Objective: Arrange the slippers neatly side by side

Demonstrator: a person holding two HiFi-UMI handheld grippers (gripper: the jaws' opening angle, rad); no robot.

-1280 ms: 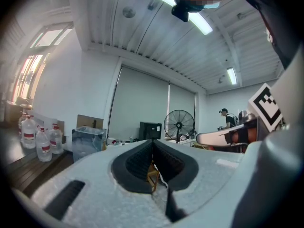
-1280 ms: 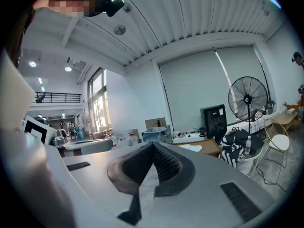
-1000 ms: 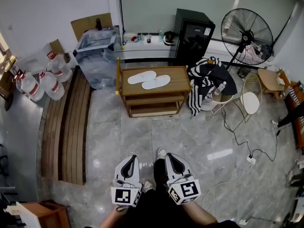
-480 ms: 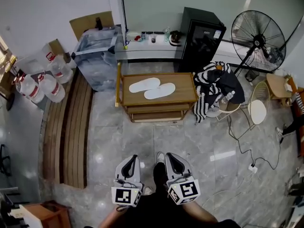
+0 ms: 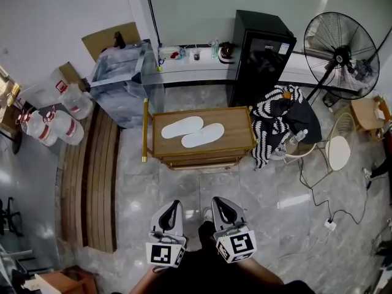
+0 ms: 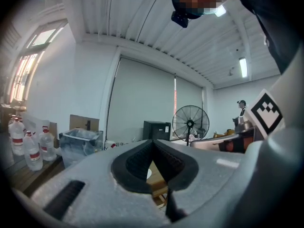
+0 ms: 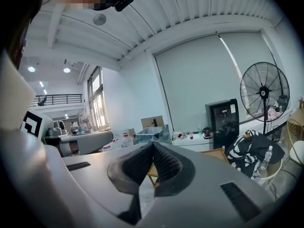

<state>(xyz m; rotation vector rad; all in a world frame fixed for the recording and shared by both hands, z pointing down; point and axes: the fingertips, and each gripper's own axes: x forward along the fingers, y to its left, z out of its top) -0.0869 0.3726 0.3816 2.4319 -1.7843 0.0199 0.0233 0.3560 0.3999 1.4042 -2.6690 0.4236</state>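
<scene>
Head view: white slippers (image 5: 202,136) on table (image 5: 236,127)

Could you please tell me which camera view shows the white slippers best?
The head view: both slippers lie whole on the wooden table. The left gripper view shows only a white sliver; the right gripper view shows none.

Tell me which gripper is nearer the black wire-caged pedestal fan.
Right. The right gripper sits low and left of the black wire-caged pedestal fan; the left gripper is even farther left.
</scene>
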